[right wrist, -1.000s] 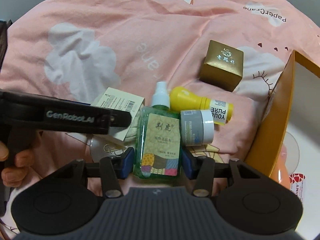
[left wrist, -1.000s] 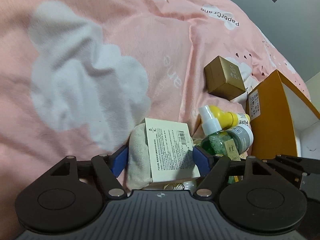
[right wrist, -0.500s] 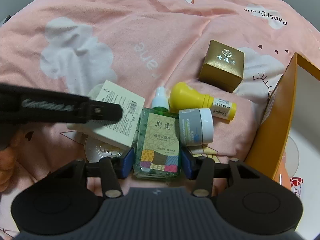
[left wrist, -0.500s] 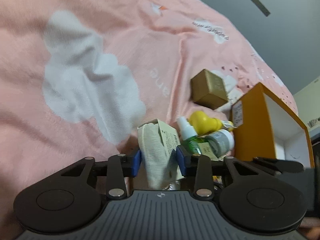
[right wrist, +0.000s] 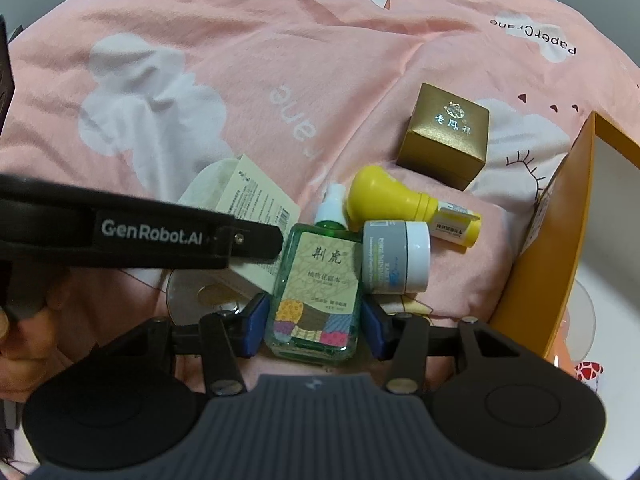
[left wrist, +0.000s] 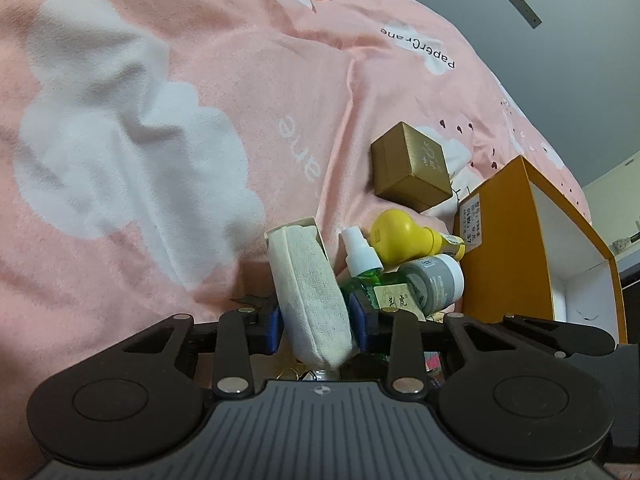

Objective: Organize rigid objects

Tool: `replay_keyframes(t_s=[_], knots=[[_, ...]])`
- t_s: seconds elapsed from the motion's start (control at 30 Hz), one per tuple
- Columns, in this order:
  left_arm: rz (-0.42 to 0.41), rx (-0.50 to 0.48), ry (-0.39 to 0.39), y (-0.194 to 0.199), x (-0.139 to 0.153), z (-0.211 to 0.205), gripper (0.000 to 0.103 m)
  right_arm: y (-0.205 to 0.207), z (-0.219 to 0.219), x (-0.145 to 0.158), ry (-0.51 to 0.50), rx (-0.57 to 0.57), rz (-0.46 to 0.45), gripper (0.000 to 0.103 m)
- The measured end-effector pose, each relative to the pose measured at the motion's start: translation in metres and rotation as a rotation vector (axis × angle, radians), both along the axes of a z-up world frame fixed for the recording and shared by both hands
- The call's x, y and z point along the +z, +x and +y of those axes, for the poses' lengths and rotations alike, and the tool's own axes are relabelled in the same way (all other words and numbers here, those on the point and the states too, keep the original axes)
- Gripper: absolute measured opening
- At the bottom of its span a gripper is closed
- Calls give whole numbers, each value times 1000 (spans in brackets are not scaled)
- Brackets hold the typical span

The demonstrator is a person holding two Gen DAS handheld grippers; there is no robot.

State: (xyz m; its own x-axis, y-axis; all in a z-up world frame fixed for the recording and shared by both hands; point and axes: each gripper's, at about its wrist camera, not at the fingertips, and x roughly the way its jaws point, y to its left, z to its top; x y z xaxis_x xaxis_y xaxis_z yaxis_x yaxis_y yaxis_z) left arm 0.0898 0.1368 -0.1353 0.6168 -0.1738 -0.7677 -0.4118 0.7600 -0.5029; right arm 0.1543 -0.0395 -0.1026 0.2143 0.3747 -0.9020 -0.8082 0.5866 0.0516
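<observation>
My left gripper is shut on a cream cloth pouch with a paper label card, held on edge above the pink bedspread. In the right wrist view the pouch shows behind the left gripper's black arm. My right gripper is open, its blue pads on either side of a green spray bottle lying flat, with small gaps. A grey-and-white jar, a yellow bottle and a gold box lie beyond it.
An open orange box with a white inside stands at the right; it also shows in the left wrist view. A round metal lid lies under the left gripper. The pink bedspread stretches away behind.
The left gripper closed on the pouch, turned it on edge and lifted it. The right gripper stayed around the green bottle, moving slightly closer to it.
</observation>
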Motion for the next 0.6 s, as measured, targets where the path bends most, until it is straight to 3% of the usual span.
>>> replay_keyframes(t_s=[0.13,0.23,0.6], knots=[[-2,14,29,-4,4,-1,37,5,1,0,15,-7,25,58],[-6,11,56,-8,10,-2,35,8,1,-1,26,-20,56,50],[-12,1,145,-25,32,-6,30,-2,-13,21,63,-46,34,48]])
